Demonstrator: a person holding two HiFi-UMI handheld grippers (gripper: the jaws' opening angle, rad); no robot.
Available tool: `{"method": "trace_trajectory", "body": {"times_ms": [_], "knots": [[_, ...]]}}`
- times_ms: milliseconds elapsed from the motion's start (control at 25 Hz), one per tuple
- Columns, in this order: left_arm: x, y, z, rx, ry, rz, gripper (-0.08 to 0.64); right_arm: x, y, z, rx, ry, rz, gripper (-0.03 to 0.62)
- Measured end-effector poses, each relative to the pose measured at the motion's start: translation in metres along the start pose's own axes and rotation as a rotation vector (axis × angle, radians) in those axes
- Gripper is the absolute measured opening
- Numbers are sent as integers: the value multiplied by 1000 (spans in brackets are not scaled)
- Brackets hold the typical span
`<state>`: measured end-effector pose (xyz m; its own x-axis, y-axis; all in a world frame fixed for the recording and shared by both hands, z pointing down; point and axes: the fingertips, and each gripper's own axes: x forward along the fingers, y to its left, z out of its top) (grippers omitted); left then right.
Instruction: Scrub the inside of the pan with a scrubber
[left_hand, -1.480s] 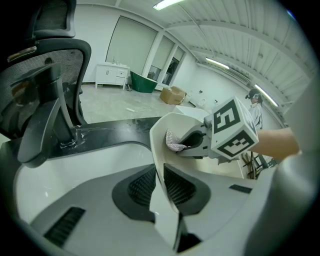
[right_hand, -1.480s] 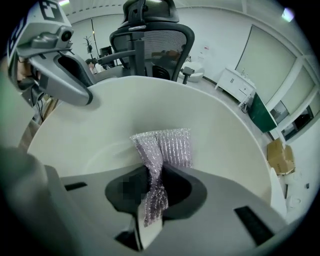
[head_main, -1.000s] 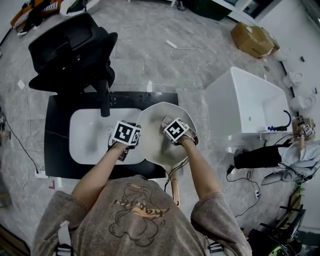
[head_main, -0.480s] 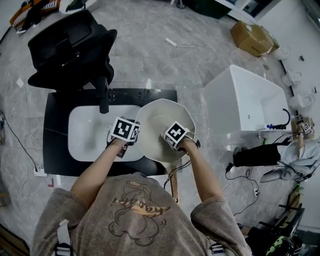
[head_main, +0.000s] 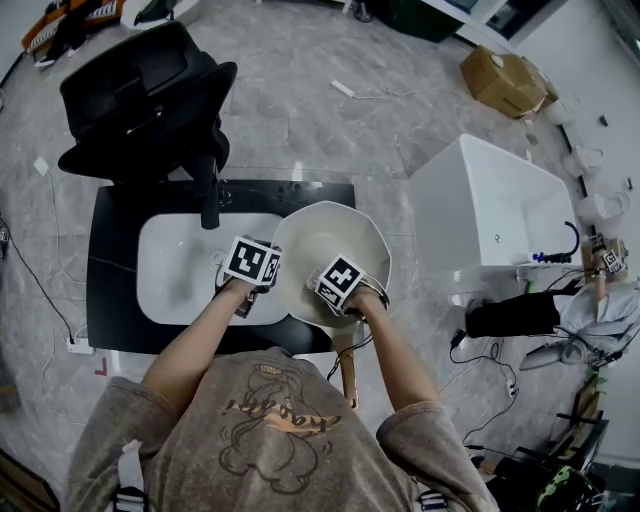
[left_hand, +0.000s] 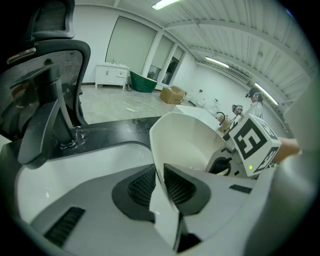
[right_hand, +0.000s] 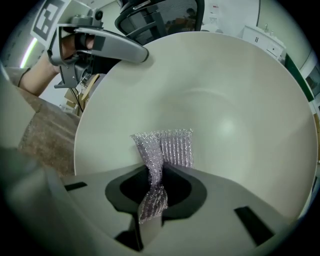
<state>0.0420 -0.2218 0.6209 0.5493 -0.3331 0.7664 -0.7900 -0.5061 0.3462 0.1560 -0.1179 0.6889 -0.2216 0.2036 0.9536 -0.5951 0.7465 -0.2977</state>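
Framing white basin (head_main: 175, 272), black counter (head_main: 113, 262) on grey marble floor (head_main: 300, 90)

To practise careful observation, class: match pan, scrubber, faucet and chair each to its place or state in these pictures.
1 pan
2 scrubber
3 faucet
4 chair

A pinched in the right claw
B behind the counter
C rim clamped by the left claw
D standing at the sink's far edge

Pairs: 1-C, 2-A, 3-D, 4-B
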Motion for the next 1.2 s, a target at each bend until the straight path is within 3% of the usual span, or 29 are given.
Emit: {"method": "trace_trajectory", "body": {"times_ms": [400, 800, 1000, 1200], "knots": [[0, 0, 0, 0, 4, 2, 61, 8, 28, 51, 4, -164, 73, 83], [0, 0, -1, 6, 8, 7, 61, -2, 6, 100, 80, -388, 2, 84], [1, 0, -2, 46, 12, 30, 63, -12, -21, 109, 103, -442, -100, 84], [1, -1, -1, 40, 10, 25, 63, -24, -63, 100, 84, -435, -324, 87]]}}
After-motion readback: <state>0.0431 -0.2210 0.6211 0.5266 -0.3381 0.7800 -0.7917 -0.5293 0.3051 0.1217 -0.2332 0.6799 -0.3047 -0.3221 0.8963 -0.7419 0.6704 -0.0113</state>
